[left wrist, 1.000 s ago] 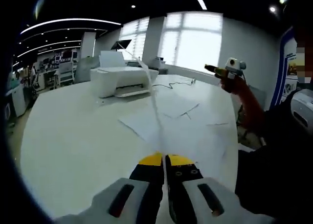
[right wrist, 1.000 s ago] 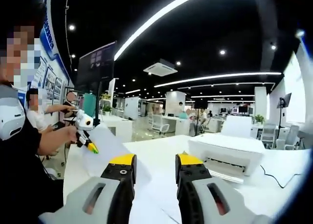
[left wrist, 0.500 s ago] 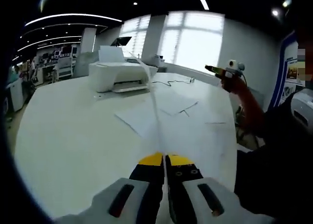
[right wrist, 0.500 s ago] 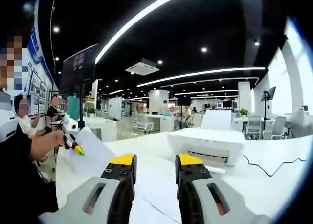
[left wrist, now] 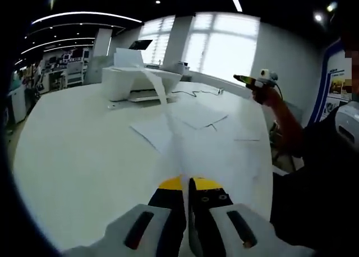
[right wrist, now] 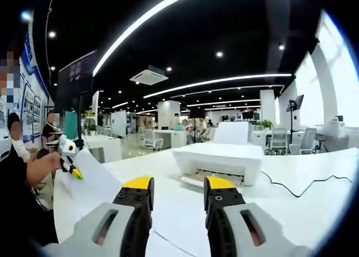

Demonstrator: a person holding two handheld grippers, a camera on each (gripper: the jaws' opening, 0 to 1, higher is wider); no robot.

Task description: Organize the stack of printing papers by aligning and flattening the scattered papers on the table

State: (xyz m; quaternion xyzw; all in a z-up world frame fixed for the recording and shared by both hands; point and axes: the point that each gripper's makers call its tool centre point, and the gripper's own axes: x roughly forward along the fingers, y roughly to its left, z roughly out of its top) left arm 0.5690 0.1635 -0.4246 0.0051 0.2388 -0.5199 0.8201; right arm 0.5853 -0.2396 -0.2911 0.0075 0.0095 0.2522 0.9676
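Holding a lifted sheet (left wrist: 168, 119) as before, left gripper (left wrist: 188, 184) jaws clenched; right gripper (right wrist: 178, 185) jaws released.

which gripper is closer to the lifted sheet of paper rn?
Left. The left gripper is shut on the sheet, edge between its fingers. The right gripper is open, raised, apart from it.

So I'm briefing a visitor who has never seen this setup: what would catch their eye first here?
Probably the sheet of paper pinched upright in the left claw, rising edge-on above the white table. Next, the white printer at the table's far side, seen past the open, empty right claw. More loose sheets lie scattered flat beyond the held one.
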